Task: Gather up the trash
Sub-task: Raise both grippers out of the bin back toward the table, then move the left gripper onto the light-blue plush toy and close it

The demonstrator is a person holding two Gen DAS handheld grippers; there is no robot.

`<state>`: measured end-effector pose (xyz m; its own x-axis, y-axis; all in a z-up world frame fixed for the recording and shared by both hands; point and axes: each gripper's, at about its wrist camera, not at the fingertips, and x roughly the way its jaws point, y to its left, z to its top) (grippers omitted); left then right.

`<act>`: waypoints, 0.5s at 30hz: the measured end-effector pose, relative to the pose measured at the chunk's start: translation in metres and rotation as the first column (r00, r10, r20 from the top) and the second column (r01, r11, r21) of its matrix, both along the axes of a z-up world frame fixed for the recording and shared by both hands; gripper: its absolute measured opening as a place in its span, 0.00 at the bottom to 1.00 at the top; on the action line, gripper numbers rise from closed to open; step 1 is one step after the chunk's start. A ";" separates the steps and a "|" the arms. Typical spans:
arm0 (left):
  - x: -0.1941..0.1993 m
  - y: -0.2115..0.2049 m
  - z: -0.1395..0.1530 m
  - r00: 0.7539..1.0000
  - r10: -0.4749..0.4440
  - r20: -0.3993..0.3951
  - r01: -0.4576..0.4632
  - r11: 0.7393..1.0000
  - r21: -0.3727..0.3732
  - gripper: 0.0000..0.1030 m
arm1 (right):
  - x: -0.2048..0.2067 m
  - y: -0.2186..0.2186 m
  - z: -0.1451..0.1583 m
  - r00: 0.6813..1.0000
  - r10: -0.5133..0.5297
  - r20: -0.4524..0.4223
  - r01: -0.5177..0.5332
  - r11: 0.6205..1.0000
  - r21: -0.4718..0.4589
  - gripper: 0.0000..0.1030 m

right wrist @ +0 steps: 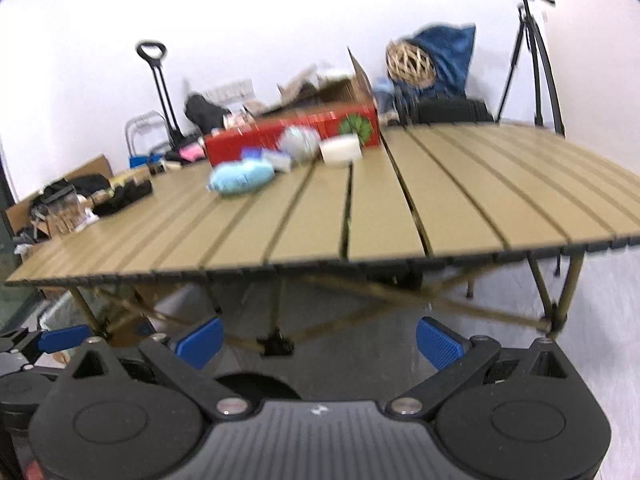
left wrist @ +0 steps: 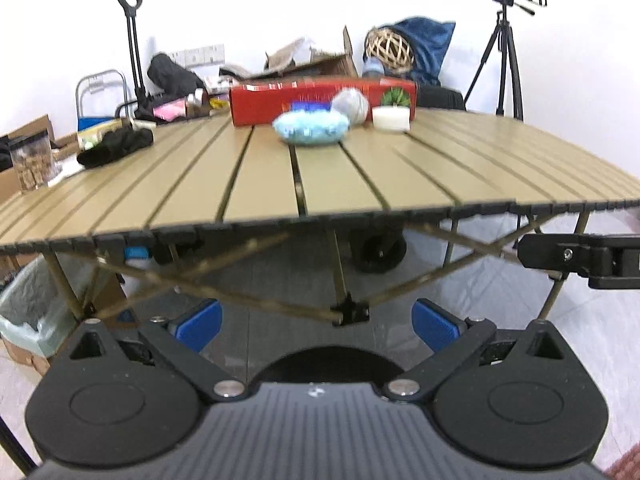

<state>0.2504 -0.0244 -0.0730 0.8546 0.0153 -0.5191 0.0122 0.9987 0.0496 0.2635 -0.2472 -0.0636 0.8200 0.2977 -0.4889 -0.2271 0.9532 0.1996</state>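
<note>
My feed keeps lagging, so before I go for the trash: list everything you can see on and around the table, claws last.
table: 1, tan slats, folding legs, centre
red box: 1, red, far side of tabletop
light blue bundle: 1, pale blue, in front of red box
grey ball: 1, grey, crumpled, right of the bundle
white tub: 1, white, right of grey ball
black cloth: 1, black, left part of tabletop
lined bin: 1, pale green liner, floor at left
tripod: 1, black, right, behind table
wicker ball: 1, tan, behind table against blue bag
left claw: 1, black with blue pads, open, below table edge
right claw: 1, same, open
</note>
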 end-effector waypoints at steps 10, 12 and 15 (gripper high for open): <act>0.009 0.001 0.029 0.995 0.017 0.097 -0.017 1.000 -0.011 1.00 | -0.001 0.008 0.027 0.986 0.031 0.162 -0.028 0.999 -0.020 1.00; 0.011 0.001 0.035 0.993 0.022 0.119 -0.021 1.000 -0.016 1.00 | 0.002 0.009 0.031 0.983 0.026 0.181 -0.023 1.000 -0.020 1.00; 0.016 0.001 0.042 0.989 0.033 0.141 -0.029 0.999 -0.024 1.00 | 0.007 0.011 0.035 0.980 0.011 0.201 -0.010 1.000 -0.007 1.00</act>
